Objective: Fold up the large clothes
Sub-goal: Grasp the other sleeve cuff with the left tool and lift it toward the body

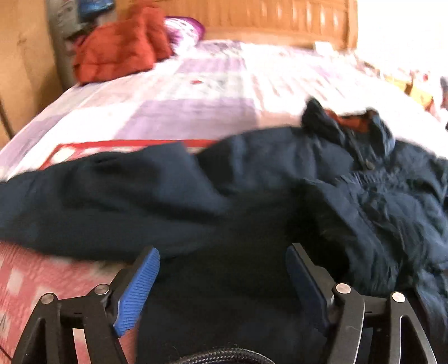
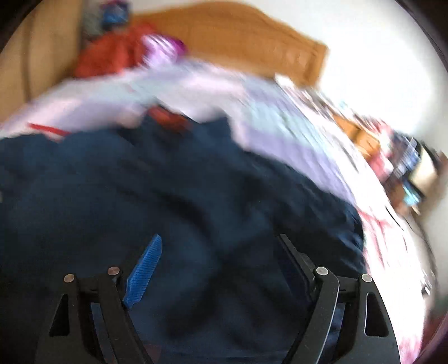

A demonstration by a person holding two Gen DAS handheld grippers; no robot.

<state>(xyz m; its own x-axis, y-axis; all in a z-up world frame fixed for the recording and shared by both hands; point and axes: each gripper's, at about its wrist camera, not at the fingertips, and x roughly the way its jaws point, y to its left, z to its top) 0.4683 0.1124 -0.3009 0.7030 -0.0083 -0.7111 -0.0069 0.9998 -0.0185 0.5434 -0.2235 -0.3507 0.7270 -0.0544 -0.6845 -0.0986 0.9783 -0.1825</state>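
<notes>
A large dark navy jacket (image 1: 252,196) with an orange-lined collar (image 1: 352,120) lies spread across the near part of the bed. My left gripper (image 1: 224,252) is open just above its lower left part, with one sleeve stretching to the left. The jacket also fills the right wrist view (image 2: 196,201), which is motion-blurred. My right gripper (image 2: 218,240) is open over the jacket's right side, with nothing between its blue pads (image 2: 145,268).
The bed has a lilac and pink checked sheet (image 1: 182,92) and a wooden headboard (image 1: 280,19). A crumpled orange-red garment (image 1: 120,47) and a purple pillow (image 1: 184,30) lie at the far left corner. Cluttered items (image 2: 403,168) stand beside the bed on the right.
</notes>
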